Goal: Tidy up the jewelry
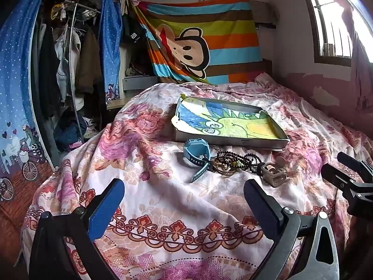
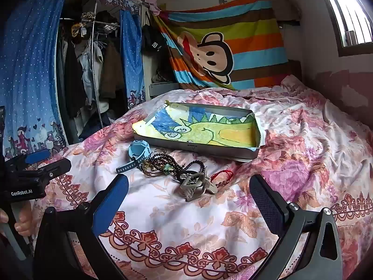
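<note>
A shallow grey box lid (image 1: 233, 142) (image 2: 200, 148) lined with a crayon drawing lies on the floral bedspread. In front of it sits a loose pile: a light blue watch (image 1: 197, 157) (image 2: 137, 154), dark bead strings (image 1: 235, 159) (image 2: 167, 162) tangled with thin gold bangles, a beige hair claw (image 1: 274, 173) (image 2: 195, 185) and a red cord bracelet (image 2: 222, 175). My left gripper (image 1: 184, 193) is open, short of the pile, with nothing between its fingers. My right gripper (image 2: 190, 194) is open too, its fingers flanking the hair claw from the near side.
The bedspread (image 1: 163, 210) drops off at its left edge toward an open wardrobe with blue curtains (image 1: 16, 93). A striped monkey blanket (image 1: 205, 39) hangs behind the bed. A window (image 1: 335, 23) is at right. A hand (image 2: 21, 224) holds the left gripper's handle.
</note>
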`<action>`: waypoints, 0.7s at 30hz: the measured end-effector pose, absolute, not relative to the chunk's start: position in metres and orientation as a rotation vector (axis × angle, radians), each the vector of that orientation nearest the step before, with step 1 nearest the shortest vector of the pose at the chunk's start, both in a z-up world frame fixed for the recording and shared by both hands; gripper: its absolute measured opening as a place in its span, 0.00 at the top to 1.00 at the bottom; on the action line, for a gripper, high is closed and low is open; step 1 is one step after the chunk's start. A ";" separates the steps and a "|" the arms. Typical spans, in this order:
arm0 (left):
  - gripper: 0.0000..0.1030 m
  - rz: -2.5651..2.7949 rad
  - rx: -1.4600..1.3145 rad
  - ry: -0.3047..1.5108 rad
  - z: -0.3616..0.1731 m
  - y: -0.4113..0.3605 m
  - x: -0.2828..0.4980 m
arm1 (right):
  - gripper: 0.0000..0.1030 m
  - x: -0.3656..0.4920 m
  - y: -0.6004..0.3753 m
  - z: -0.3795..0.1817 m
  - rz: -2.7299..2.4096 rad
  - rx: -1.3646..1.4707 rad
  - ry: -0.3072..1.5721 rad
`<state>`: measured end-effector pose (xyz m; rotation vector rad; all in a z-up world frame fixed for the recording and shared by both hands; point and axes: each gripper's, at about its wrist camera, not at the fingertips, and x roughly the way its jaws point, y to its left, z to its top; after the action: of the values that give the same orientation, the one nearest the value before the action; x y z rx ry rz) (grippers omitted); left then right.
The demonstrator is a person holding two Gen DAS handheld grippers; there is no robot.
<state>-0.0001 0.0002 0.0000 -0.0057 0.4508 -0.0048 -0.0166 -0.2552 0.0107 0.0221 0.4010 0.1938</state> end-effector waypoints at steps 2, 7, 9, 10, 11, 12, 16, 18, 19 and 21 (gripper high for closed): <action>0.00 -0.006 -0.004 0.451 0.000 0.000 0.000 | 0.01 -0.017 -0.255 0.011 0.195 0.022 0.399; 0.00 -0.010 0.002 0.448 0.001 0.000 0.000 | 0.01 -0.017 -0.256 0.011 0.194 0.023 0.398; 0.00 -0.011 0.004 0.446 0.000 -0.002 -0.001 | 0.01 -0.017 -0.255 0.010 0.194 0.022 0.398; 0.00 -0.012 0.005 0.446 0.001 -0.002 -0.001 | 0.01 -0.017 -0.255 0.010 0.194 0.023 0.399; 0.00 -0.011 0.005 0.445 0.001 -0.002 -0.001 | 0.01 -0.017 -0.256 0.010 0.194 0.023 0.399; 0.00 -0.010 0.006 0.446 0.001 -0.002 -0.001 | 0.01 -0.017 -0.255 0.010 0.194 0.022 0.398; 0.00 -0.009 0.008 0.447 0.001 -0.003 -0.001 | 0.01 -0.016 -0.256 0.011 0.194 0.022 0.399; 0.00 -0.009 0.009 0.448 0.001 -0.003 -0.001 | 0.01 -0.016 -0.256 0.011 0.194 0.023 0.399; 0.00 -0.009 0.010 0.447 0.001 -0.003 -0.001 | 0.01 -0.016 -0.256 0.011 0.194 0.023 0.399; 0.00 -0.009 0.010 0.447 0.001 -0.003 -0.001 | 0.01 -0.016 -0.256 0.011 0.194 0.023 0.399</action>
<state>-0.0005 -0.0027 0.0008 0.0100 0.4473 -0.0086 -0.0162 -0.2557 0.0106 0.0229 0.3989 0.1939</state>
